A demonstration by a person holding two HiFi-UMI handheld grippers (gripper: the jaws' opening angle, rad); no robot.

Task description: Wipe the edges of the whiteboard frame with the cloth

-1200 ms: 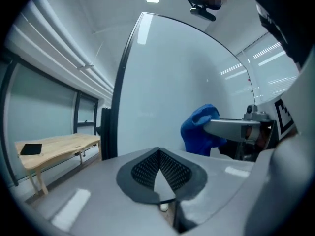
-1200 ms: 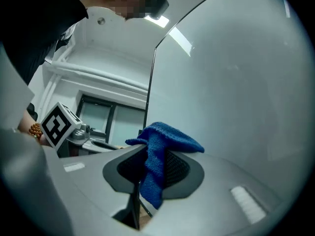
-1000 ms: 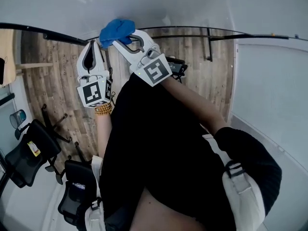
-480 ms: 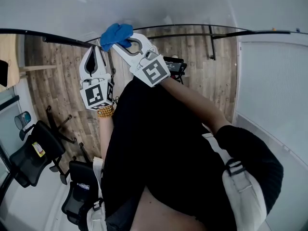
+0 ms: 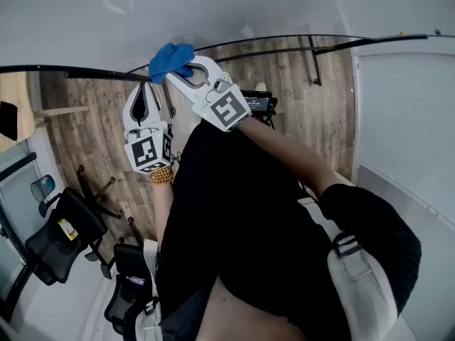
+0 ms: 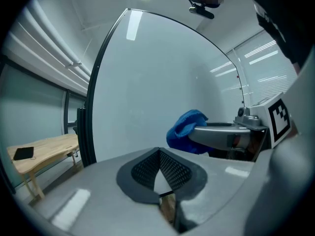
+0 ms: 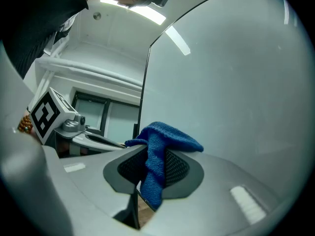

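Wiping cloth point(image 5: 171, 57): blue, bunched, pressed at the bottom edge of the whiteboard point(image 5: 227, 6); its loose tail hangs back between the jaws.
Right gripper point(image 5: 179, 69): jaws closed on the cloth, pointing at the board.
Frame point(image 5: 71, 69): thin black bar, long axis left to right in the head view.
Left gripper point(image 5: 143, 91): jaws together, nothing between them, just beside the right one, tips near the frame.
Around: office chairs point(image 5: 60, 236) on the wooden floor point(image 5: 92, 133) below.
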